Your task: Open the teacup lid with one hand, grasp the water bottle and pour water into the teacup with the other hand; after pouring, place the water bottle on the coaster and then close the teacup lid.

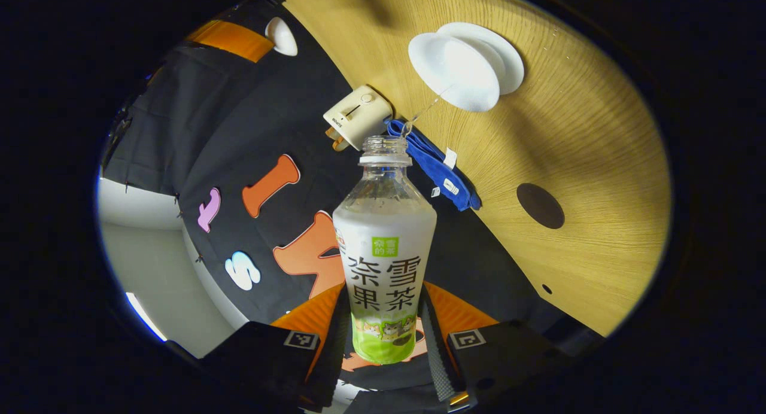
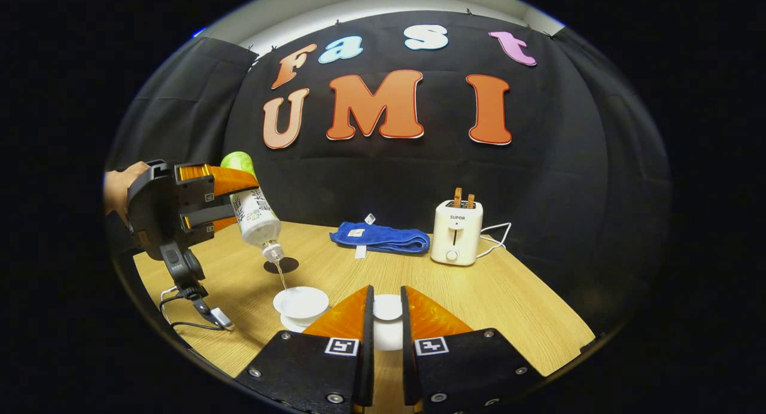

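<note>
Booth: black cloth wall behind a wooden surface (image 2: 479, 294), pretty well lit.
Surface stuff: a toaster (image 2: 456, 233) and a blue cloth (image 2: 383, 237) are parked at the back, out of the way. A dark round coaster (image 2: 282, 265) is left bare near the cup, presumably kept free for the bottle afterwards.
Left hand-held gripper (image 2: 221, 207): clamped on the bottle (image 1: 384, 270) around its lower body. The bottle is tipped neck-down over the cup so a thin stream (image 2: 280, 275) can be run out.
Teacup (image 2: 301, 303): open, set on its saucer, stream landing in it.
Right hand-held gripper (image 2: 386, 318): closed on the lid (image 2: 387, 307), which is held just beside the cup, likely so it can be put back quickly.
Stage: pouring looks underway; coaster and lid steps not yet done.
</note>
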`<move>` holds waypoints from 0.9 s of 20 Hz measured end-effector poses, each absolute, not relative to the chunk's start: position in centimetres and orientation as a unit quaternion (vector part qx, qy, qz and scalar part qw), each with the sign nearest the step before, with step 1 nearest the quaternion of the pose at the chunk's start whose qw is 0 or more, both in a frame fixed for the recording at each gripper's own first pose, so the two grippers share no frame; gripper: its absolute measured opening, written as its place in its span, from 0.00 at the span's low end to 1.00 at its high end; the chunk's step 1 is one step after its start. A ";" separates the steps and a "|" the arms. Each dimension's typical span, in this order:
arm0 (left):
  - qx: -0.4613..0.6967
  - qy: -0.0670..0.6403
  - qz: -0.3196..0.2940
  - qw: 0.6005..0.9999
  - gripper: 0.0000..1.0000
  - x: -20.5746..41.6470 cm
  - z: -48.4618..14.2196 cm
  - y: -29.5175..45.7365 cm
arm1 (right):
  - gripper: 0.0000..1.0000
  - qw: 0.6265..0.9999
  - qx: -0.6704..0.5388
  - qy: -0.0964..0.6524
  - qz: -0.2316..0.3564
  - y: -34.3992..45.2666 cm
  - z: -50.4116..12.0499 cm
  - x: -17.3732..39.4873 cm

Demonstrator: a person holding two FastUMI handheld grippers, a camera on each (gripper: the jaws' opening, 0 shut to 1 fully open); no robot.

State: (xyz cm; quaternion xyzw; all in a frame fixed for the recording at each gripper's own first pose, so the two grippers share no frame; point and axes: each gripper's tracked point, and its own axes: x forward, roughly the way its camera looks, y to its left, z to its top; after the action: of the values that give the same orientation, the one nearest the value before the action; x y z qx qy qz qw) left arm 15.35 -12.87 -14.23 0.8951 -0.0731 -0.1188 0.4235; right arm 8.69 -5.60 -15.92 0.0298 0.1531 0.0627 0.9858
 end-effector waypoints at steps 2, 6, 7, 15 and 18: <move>0.894 -0.072 -0.126 0.423 0.63 14.9 -15.3 -13.3 | 0.19 0.985 0.033 0.157 0.059 -6.1 -16.3 8.7; 0.888 -0.065 -0.136 0.434 0.63 14.2 -17.0 -13.5 | 0.20 0.985 0.041 0.159 0.057 -6.3 -16.5 8.6; 0.884 -0.061 -0.138 0.443 0.63 14.2 -17.2 -13.4 | 0.20 0.985 0.042 0.159 0.057 -6.2 -16.5 8.6; 0.682 -0.010 -0.133 0.719 0.63 12.9 -17.2 -10.7 | 0.19 0.983 0.036 0.168 0.070 -4.6 -16.9 9.8; 0.553 -0.029 -0.088 0.828 0.61 14.0 -13.5 -9.5 | 0.19 0.984 0.028 0.159 0.073 -3.6 -16.3 10.7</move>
State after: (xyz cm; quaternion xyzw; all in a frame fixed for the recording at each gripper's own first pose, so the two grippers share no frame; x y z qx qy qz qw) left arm 14.04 -9.46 -13.48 0.5526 -0.0295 -0.0881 0.8283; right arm 10.66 -3.55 -16.27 0.0280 0.1588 0.0732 0.9842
